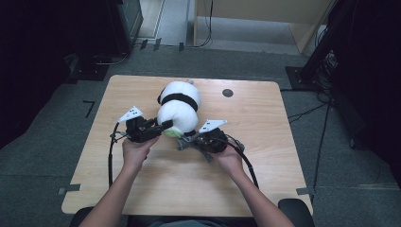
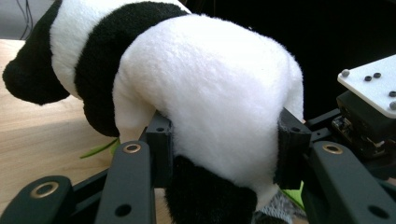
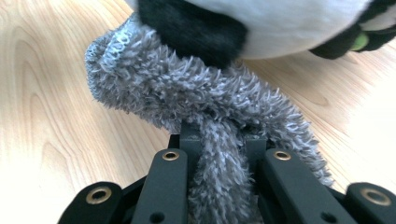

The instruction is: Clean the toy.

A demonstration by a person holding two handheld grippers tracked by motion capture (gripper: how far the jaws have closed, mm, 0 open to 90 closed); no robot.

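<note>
A black-and-white panda plush (image 1: pixel 179 106) lies in the middle of the wooden table (image 1: pixel 265 156). My left gripper (image 1: pixel 165 125) comes at it from the left and is shut on its white rear body (image 2: pixel 210 93), one pad pressed into each side. My right gripper (image 1: pixel 187 142) sits just in front of the plush, shut on a grey fuzzy sock (image 3: pixel 187 98). The sock bunches up over the jaws and touches the panda's black leg (image 3: pixel 191 28). A green felt piece (image 2: pixel 100 148) pokes out under the plush.
A round black grommet (image 1: pixel 227 92) sits in the tabletop at the back right. Light wood runs along the near edge and both sides of the table. Dark equipment (image 1: pixel 127 23) and cables (image 1: pixel 307 111) stand on the floor beyond it.
</note>
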